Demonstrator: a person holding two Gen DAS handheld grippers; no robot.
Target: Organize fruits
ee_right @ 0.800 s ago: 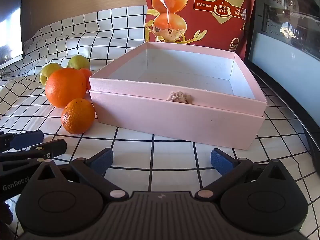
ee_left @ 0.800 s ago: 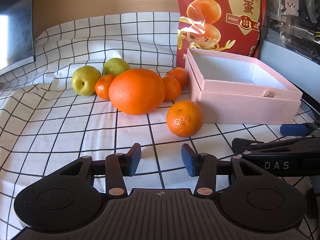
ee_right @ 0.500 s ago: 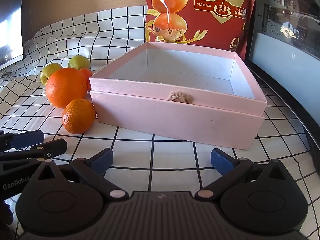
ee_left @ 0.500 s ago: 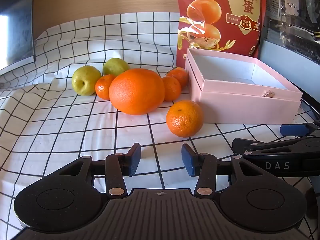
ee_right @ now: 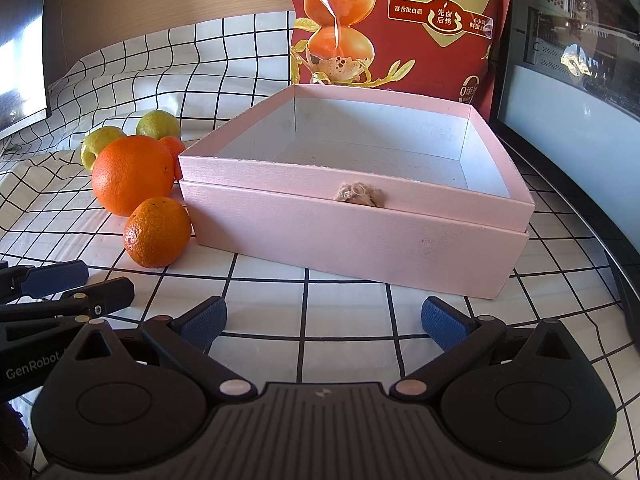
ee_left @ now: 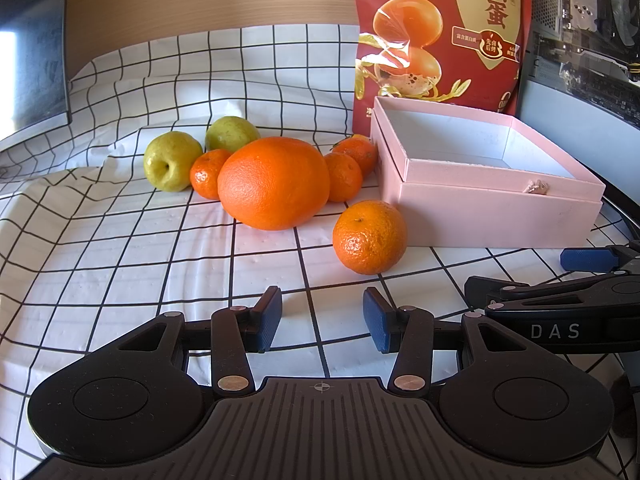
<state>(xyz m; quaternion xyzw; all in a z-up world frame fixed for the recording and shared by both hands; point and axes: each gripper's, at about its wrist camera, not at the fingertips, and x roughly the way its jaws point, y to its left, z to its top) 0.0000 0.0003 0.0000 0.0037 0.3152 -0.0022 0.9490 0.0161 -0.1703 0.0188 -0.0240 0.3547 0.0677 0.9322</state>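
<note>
Left wrist view: the left gripper [ee_left: 322, 316] hovers with fingers parted and nothing between them, over the white black-checked cloth [ee_left: 120, 256]. Just ahead, a small bumpy mandarin [ee_left: 369, 237] sits beside the open pink cardboard box [ee_left: 496, 216]; behind it, the big smooth orange [ee_left: 274, 182].

Right wrist view: the right gripper [ee_right: 323, 324] is spread wide and unladen, facing the pink box's [ee_right: 360, 236] near wall; the mandarin [ee_right: 157, 232] is at its left corner.

left wrist: low, faces fruit pile [ee_left: 276, 182] | right wrist: low, near pink box [ee_right: 356, 232] | both share both
</note>
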